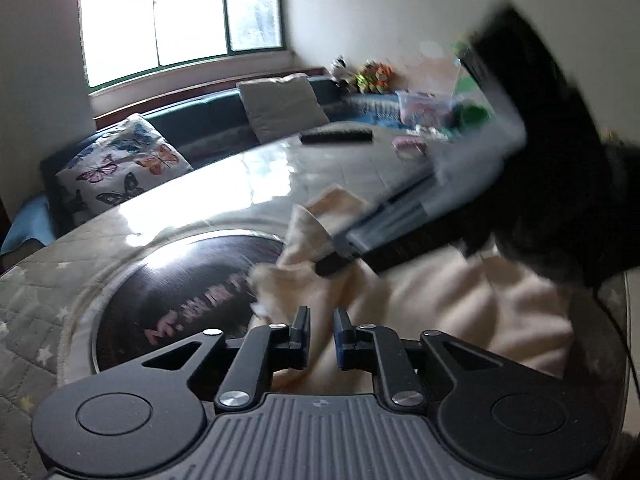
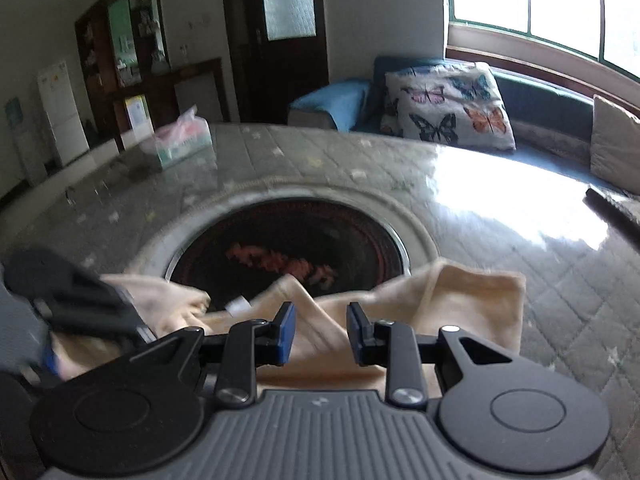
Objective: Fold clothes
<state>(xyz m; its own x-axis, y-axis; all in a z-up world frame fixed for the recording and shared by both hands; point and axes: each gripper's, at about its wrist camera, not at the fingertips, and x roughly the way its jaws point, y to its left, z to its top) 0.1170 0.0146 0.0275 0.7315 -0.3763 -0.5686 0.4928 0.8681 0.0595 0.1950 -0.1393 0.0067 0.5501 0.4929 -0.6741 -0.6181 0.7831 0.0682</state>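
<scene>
A cream garment (image 1: 460, 304) lies crumpled on the glass-topped table, partly over the round dark inset; it also shows in the right wrist view (image 2: 460, 300). My left gripper (image 1: 321, 330) is open just above the cloth, nothing between its pads. My right gripper (image 2: 321, 330) is open over the garment's near edge. In the left wrist view the right gripper (image 1: 336, 258) reaches in blurred from the right, its tips at a raised fold; whether it touches the cloth I cannot tell. The left gripper (image 2: 132, 320) shows blurred at the left in the right wrist view.
The table (image 2: 500, 200) has a quilted grey cover under glass and a round dark inset (image 2: 288, 236). A remote (image 1: 336, 136), a pink item (image 1: 408, 143) and a tissue pack (image 2: 184, 140) lie on it. A sofa with a butterfly cushion (image 2: 448, 104) stands behind.
</scene>
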